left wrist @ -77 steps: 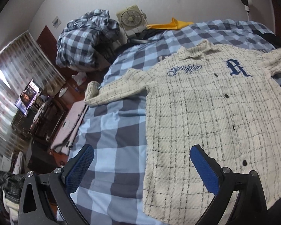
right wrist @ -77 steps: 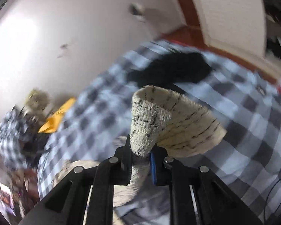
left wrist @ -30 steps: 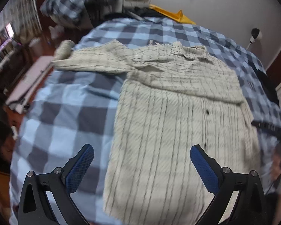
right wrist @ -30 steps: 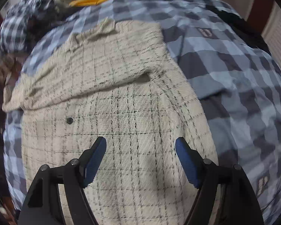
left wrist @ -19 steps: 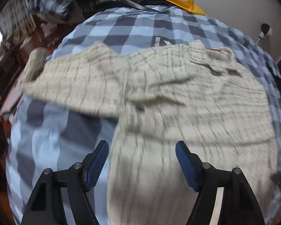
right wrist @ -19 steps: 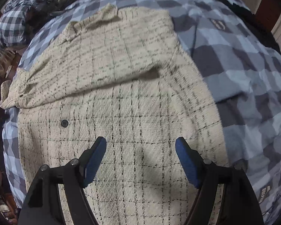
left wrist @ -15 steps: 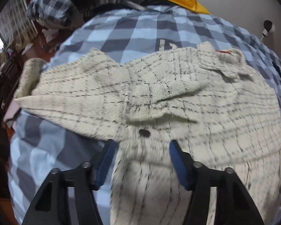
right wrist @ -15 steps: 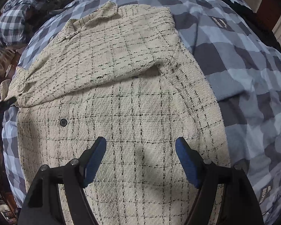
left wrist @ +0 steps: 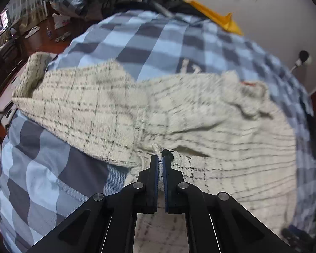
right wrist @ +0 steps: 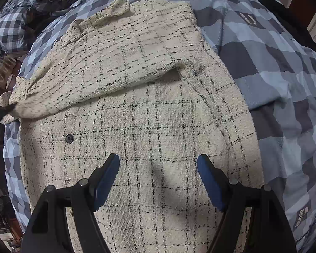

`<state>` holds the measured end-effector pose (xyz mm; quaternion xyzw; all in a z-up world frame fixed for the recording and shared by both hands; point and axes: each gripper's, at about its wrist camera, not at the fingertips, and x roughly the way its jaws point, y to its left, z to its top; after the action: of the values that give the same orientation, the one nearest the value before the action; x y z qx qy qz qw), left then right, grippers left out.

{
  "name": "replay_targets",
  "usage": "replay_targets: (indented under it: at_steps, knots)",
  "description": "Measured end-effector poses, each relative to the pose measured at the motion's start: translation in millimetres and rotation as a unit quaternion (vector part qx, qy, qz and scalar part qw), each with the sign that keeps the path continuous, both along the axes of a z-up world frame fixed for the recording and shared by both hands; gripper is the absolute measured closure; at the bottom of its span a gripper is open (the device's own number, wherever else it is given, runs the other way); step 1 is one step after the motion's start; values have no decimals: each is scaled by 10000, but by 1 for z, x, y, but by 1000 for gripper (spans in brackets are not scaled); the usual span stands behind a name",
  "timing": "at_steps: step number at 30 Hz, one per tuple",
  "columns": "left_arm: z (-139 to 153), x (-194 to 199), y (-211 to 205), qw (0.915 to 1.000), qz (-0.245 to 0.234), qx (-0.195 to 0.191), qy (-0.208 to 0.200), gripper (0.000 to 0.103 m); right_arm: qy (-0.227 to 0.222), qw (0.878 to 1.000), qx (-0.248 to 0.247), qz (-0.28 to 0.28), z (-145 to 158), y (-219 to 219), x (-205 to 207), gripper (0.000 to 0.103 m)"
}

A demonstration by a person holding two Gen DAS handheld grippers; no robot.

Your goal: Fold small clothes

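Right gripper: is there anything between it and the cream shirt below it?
Nothing visible. The right gripper hangs open directly over the bare cloth of the cream shirt, with only the shirt's own black button off to one side.

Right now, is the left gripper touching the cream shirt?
Touching. The left wrist view shows the left gripper shut on a pinched fold of the cream shirt.

The bed (right wrist: pixel 273 67), covered in a blue checked sheet, carries a cream checked shirt (right wrist: pixel 149 105) spread flat, one sleeve folded across its chest.
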<state>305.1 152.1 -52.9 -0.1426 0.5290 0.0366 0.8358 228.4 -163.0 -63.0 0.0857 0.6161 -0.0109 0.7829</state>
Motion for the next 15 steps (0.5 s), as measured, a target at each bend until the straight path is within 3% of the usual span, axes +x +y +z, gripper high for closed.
replay_targets:
  at_steps: [3,5,9,10,13,15]
  knots:
    - [6,-4,5,10000,39,-28,-58,100,25,10000,67,-60,2,-4,-10,30]
    - [-7,-5,8,9999,91,83,60,99,72,9999,132,-39,0,-2,-10,30]
    - [-48,-8,15,9918,563,1000,554,99,137,9999,99,9,-4,1,-8,30]
    - [-51,-8,18,9904,673,1048,606,99,150,9998,106,-2,-4,-1,-8,30]
    - [-50,-14,32,9933,974,458,429,99,202,9996,204,-66,-7,-4,-4,30]
    - [-42,-16,33,9937,975,430,335,99,218,9994,251,-109,-9,-6,-1,30]
